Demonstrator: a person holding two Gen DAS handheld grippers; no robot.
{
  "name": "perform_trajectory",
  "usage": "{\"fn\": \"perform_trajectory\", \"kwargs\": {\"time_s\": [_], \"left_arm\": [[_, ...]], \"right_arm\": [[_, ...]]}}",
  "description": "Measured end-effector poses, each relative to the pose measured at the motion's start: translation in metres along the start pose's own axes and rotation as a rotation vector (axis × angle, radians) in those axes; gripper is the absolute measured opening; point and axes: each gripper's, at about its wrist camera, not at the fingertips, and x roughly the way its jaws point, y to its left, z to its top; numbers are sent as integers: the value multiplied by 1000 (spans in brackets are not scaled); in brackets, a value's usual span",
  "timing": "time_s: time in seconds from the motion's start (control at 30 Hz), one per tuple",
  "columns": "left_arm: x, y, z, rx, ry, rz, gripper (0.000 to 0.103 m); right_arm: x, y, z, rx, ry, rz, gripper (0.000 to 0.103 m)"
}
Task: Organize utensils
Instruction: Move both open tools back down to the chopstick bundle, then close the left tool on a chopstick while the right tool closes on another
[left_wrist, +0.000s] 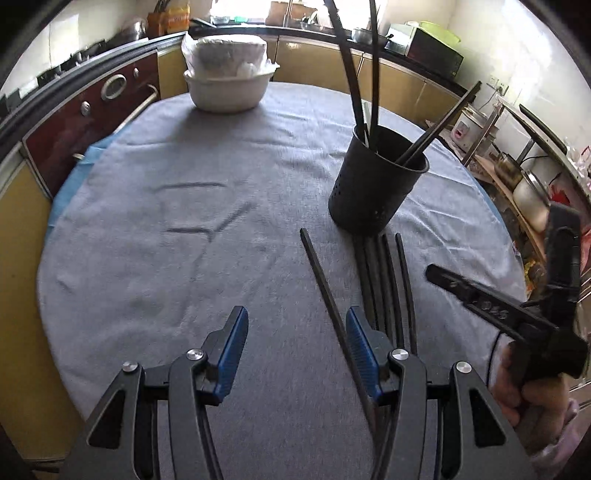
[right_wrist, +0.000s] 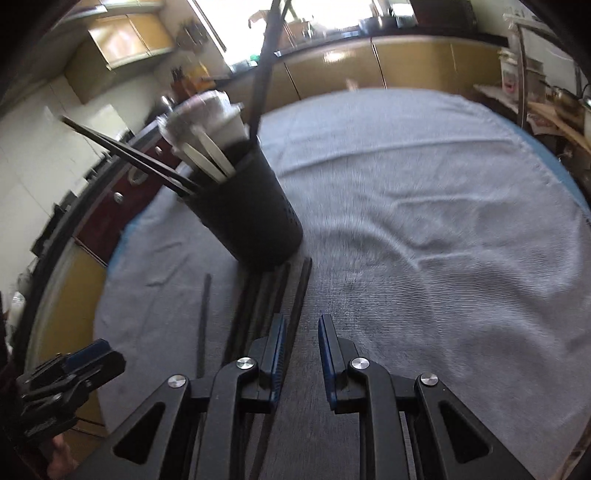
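Note:
A black perforated utensil holder (left_wrist: 376, 184) (right_wrist: 251, 214) stands on the grey-clothed round table (left_wrist: 184, 240), with black chopsticks and pale flat utensils (right_wrist: 210, 158) upright in it. Several black chopsticks (left_wrist: 388, 280) (right_wrist: 266, 295) lie side by side in front of its base. One single chopstick (left_wrist: 325, 288) (right_wrist: 204, 325) lies apart to their left. My left gripper (left_wrist: 295, 314) hangs open over the cloth, its right finger beside the single chopstick, nothing between the pads. My right gripper (right_wrist: 302, 325) stands narrowly open over the near ends of the lying chopsticks, its gap empty. Each gripper shows in the other's view (left_wrist: 443, 277) (right_wrist: 96, 354).
A white bowl (left_wrist: 227, 88) holding a plastic-wrapped bundle sits at the table's far edge. Kitchen cabinets and a counter ring the table. A shelf with pots (left_wrist: 528, 192) stands to the right. A hand (left_wrist: 517, 391) holds the right gripper's handle.

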Motion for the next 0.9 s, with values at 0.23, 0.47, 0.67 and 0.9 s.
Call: {"fn": "perform_trajectory", "kwargs": {"time_s": [0.23,0.47,0.67,0.9], "left_arm": [[36,-1,25,-34,54,-37,56],[71,-2,37,-30,88,8,51],[76,-9,30,28,88,-8,15],[68,-8,16,110,99,2,8]], "right_arm": [[33,8,11,-23,45,-49,19],[35,16,9,-100,48,-86,16],[26,2,7,-77,42,-111,16],[25,-14,20,18,92,-93,18]]}}
